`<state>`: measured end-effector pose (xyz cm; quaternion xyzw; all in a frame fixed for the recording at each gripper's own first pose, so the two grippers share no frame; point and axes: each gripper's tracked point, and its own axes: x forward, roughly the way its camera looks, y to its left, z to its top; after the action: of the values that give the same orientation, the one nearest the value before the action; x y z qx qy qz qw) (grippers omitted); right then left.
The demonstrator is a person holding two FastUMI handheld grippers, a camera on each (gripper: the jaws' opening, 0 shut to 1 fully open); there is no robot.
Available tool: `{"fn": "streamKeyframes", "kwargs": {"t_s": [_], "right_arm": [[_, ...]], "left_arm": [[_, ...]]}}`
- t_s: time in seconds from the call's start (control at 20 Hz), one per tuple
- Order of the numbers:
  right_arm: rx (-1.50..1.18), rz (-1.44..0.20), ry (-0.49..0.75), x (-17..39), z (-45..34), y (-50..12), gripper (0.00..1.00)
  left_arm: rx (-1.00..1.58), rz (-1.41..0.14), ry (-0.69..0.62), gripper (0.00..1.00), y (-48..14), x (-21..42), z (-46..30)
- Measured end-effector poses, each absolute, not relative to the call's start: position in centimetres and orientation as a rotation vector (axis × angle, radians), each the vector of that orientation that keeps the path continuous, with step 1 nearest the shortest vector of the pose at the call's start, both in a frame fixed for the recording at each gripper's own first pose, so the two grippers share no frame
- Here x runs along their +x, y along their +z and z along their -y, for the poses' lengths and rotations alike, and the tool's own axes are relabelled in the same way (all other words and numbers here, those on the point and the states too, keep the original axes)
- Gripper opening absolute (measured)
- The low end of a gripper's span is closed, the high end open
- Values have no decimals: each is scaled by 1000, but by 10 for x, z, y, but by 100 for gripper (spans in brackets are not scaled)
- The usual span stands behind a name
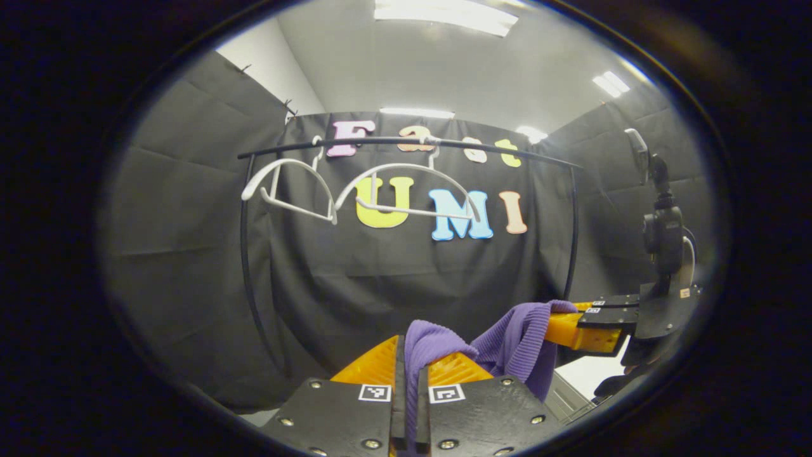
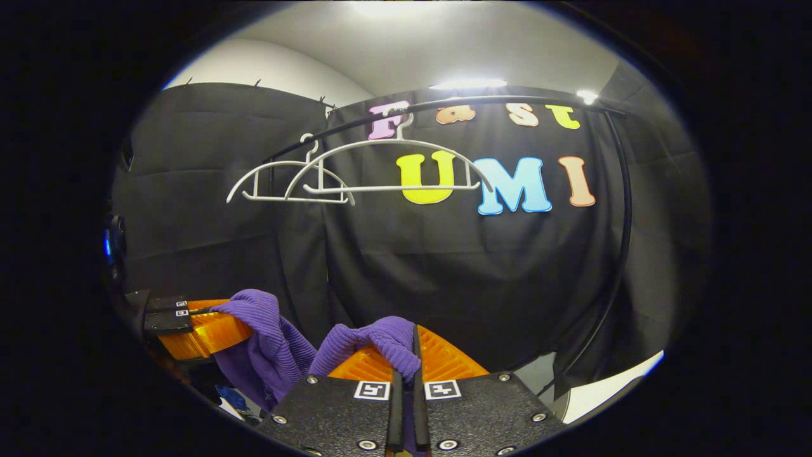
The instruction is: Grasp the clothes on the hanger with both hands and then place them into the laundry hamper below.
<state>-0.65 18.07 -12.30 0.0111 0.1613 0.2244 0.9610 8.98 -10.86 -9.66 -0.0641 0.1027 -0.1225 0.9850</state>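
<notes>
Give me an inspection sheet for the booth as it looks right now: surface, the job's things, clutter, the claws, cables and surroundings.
Surface: pale floor strip at the foot of the wall; no table seen.
Job's things: purple garment off the hangers, slung between both claws; two white hangers bare on the black rail; hamper cannot be made out.
Clutter: nothing seen.
Grippers: left claw shut on the purple garment; right claw shut on its other end. Each also appears side-on in the other's view.
Cables: nothing seen.
Surroundings: black cloth wall, curved rail uprights, ceiling lights.
</notes>
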Motion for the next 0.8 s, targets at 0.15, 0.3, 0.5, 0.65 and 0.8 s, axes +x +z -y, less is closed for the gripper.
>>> {"fn": "streamKeyframes", "kwargs": {"t_s": [0.15, 0.3, 0.5, 0.65, 0.8], "right_arm": [[8, -382, 452, -15, -181, -155, 6], [-15, -447, 444, -20, -185, -189, 6], [-46, -545, 440, -30, -186, -235, 6], [-81, -602, 440, -44, -190, -267, 8], [-107, -671, 447, -54, -191, -298, 9]], "left_arm": [[-131, -268, -247, 6, -129, 91, 113], [-133, -341, -241, 7, -168, 90, 114], [-128, -453, -220, 11, -228, 85, 116], [-120, -527, -203, 7, -264, 77, 114], [-101, -604, -206, 7, -302, 64, 118]]}}
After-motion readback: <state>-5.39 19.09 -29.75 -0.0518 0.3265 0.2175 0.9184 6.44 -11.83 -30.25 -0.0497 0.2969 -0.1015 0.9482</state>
